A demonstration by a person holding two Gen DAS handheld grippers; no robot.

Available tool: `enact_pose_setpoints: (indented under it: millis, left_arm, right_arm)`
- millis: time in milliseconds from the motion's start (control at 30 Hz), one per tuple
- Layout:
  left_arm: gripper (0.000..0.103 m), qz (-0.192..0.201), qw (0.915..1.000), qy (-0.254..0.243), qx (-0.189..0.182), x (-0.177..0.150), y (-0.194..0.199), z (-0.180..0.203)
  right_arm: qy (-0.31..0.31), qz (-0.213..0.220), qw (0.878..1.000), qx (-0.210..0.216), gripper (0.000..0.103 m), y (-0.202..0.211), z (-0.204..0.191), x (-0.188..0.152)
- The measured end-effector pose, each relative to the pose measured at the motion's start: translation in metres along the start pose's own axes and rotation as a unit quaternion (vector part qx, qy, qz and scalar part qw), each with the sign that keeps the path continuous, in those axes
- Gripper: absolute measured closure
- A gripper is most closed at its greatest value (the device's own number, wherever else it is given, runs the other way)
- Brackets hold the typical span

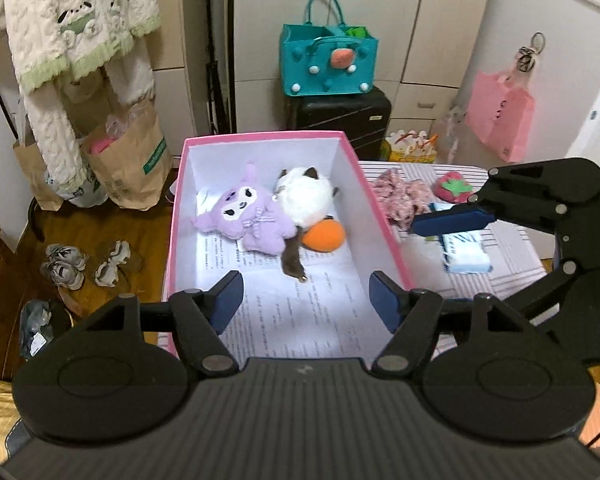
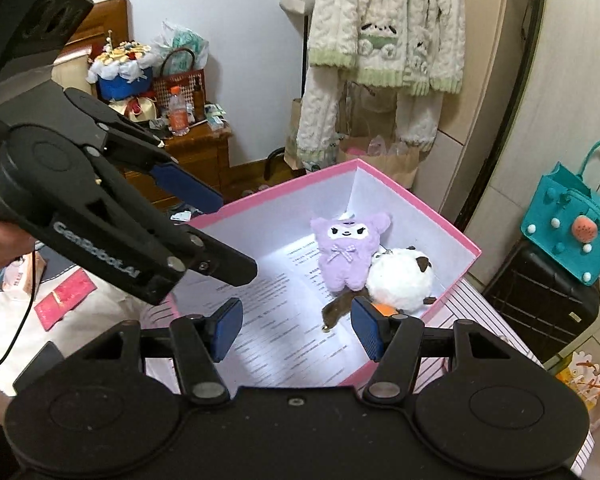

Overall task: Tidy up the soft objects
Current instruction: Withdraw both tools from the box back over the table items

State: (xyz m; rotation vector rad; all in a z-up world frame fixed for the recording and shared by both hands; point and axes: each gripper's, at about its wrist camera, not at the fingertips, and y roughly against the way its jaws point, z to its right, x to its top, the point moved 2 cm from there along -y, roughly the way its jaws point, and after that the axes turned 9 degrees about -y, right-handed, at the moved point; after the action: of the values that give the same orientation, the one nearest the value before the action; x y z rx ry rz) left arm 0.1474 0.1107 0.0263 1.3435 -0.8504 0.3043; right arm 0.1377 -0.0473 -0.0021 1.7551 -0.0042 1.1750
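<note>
The purple plush (image 1: 249, 216), the white cat plush (image 1: 304, 198) and the orange soft ball (image 1: 325, 234) lie together in the far part of the pink box (image 1: 260, 138), touching each other. I judge they are grouped at that end to keep the near floor of the box free for the next pieces. A printed paper sheet (image 1: 300, 308) lines the bottom.

My left hand-held gripper (image 1: 306, 300) hovers above the near end of the box, its fingers spread wide with nothing between them. My right hand-held gripper (image 2: 296, 330) also stands spread and empty over the box.

The left view shows what the right view does not: on the striped surface (image 1: 508, 256) beside the box wait a pink floral cloth (image 1: 400, 196), a red strawberry plush (image 1: 454, 188) and a blue-white packet (image 1: 466, 254). My right hand-held gripper reaches there from the side, above the packet, probably for the next item.

The right view shows the purple plush's face more plainly, and the orange ball is almost hidden behind my finger.
</note>
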Motion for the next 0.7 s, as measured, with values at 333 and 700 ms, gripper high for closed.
enact_pose_setpoints:
  millis: [333,700]
  left_arm:
    - [0.032,-0.002,0.9994,-0.033,0.001,-0.014,0.030,0.026]
    - [0.029,-0.009,0.9948,-0.093,-0.040,-0.029,0.044,0.075]
  right_arm:
    - [0.001,0.030,0.999,-0.011,0.038,0.059,-0.019,-0.021]
    - [-0.010,0.056,0.998,-0.024,0.038,0.107,-0.021,-0.063]
